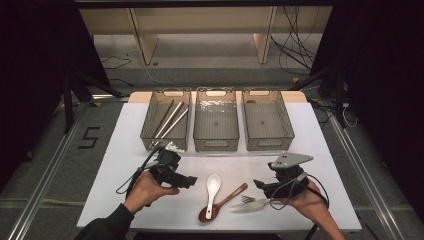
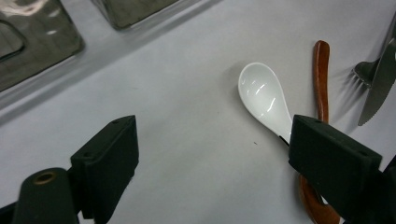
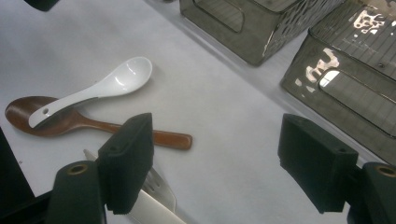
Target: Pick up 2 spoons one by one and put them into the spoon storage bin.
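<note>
Between the spread black jaws of the left gripper [image 2: 212, 163], bare white table [image 1: 125, 165] is showing and nothing is being held; the jaws are standing wide. Just past its right-hand jaw in the left gripper view, the white ceramic spoon [image 2: 265, 100] is lying with its bowl pointing away from the person and its handle running back under that jaw. In the high view the spoon's [image 1: 212, 189] long axis is running nearly straight toward the trays, with its handle end resting in the bowl of the wooden spoon [image 1: 224, 201], which is crossing it on a slant up to the right.

The right gripper [image 3: 217, 168] is also gaping wide and carrying nothing. Its left jaw is hanging over a metal fork [image 3: 156, 184] and a knife blade [image 3: 149, 210], which are lying beside the wooden spoon's handle [image 3: 140, 133].

Judging by these positions, the left gripper [image 1: 186, 181] is sitting nearer the white spoon, which is lying to its right, while the right gripper [image 1: 262, 186] is closer to the fork [image 1: 248, 199]. A grab at the white spoon would probably need the jaws turned across its handle.

Farther off, three clear trays are sitting in a row: the left tray [image 1: 150, 131] is holding chopsticks [image 1: 168, 120], and the middle tray [image 1: 216, 145] and right tray [image 1: 267, 145] are holding nothing.
</note>
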Demonstrator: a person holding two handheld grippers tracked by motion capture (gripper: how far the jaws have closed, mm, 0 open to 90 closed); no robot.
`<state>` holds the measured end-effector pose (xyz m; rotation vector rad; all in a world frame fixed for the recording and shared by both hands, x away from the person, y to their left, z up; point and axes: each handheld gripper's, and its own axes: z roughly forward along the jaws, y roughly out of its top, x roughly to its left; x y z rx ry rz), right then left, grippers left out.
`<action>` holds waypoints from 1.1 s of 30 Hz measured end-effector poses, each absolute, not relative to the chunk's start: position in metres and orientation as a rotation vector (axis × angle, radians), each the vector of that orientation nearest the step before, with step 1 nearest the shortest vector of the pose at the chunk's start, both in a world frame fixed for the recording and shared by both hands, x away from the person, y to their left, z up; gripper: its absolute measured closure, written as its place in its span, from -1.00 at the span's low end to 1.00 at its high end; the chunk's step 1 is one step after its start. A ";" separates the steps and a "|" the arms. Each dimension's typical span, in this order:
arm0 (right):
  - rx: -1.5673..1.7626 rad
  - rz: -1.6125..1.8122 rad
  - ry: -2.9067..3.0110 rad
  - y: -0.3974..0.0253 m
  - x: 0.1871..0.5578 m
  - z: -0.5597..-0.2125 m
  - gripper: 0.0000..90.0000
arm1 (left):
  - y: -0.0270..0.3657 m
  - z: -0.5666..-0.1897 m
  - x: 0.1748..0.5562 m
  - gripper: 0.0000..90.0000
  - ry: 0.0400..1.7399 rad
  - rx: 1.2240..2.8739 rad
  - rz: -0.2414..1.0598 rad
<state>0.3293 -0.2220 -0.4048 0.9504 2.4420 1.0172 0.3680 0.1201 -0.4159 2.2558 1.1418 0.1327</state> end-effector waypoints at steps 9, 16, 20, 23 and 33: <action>0.942 1.012 2.445 -0.221 0.328 -0.404 -0.38 | 0.093 -0.429 0.363 -0.59 1.098 2.327 0.082; 0.942 1.007 2.447 -0.219 0.329 -0.404 -0.38 | 0.077 -0.439 0.361 -0.55 1.096 2.338 0.025; 0.942 1.004 2.446 -0.219 0.329 -0.405 -0.38 | 0.064 -0.447 0.357 -0.52 1.060 2.396 0.009; 0.942 1.006 2.446 -0.219 0.328 -0.404 -0.38 | 0.057 -0.453 0.355 -0.48 1.043 2.427 0.003; 0.949 1.008 2.449 -0.219 0.329 -0.405 -0.38 | 0.051 -0.465 0.358 -0.32 1.043 2.452 -0.014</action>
